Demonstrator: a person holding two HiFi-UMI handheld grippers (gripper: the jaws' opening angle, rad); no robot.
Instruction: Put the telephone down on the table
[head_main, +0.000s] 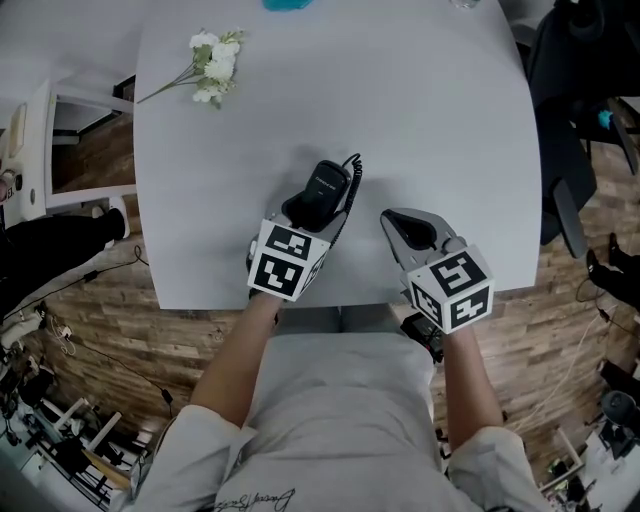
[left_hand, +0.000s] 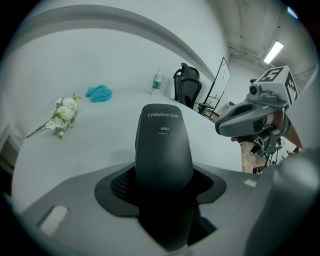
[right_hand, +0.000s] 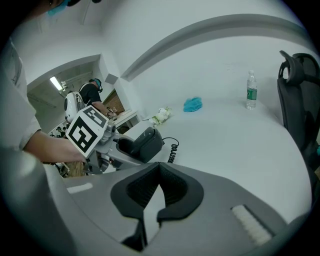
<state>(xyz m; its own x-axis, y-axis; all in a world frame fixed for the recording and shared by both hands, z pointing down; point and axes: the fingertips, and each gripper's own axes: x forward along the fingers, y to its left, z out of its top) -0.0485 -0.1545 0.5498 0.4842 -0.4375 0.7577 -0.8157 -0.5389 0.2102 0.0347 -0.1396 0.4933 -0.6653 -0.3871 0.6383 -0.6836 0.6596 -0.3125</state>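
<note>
A black telephone handset (head_main: 322, 186) with a coiled cord (head_main: 352, 166) sits between the jaws of my left gripper (head_main: 303, 212), over the near middle of the white table (head_main: 430, 110). In the left gripper view the handset (left_hand: 164, 145) fills the gap and both pads press on its sides. I cannot tell whether the handset touches the table. My right gripper (head_main: 412, 228) hovers just to the right of it, jaws together and holding nothing. The right gripper view shows its pads (right_hand: 159, 187) meeting, with the handset (right_hand: 145, 142) and left gripper (right_hand: 107, 145) off to the left.
A sprig of white flowers (head_main: 212, 65) lies at the table's far left. A blue cloth (head_main: 285, 4) and a water bottle (left_hand: 156, 82) stand at the far edge. A black office chair (head_main: 570, 120) stands off the right side. The table's front edge is just under my grippers.
</note>
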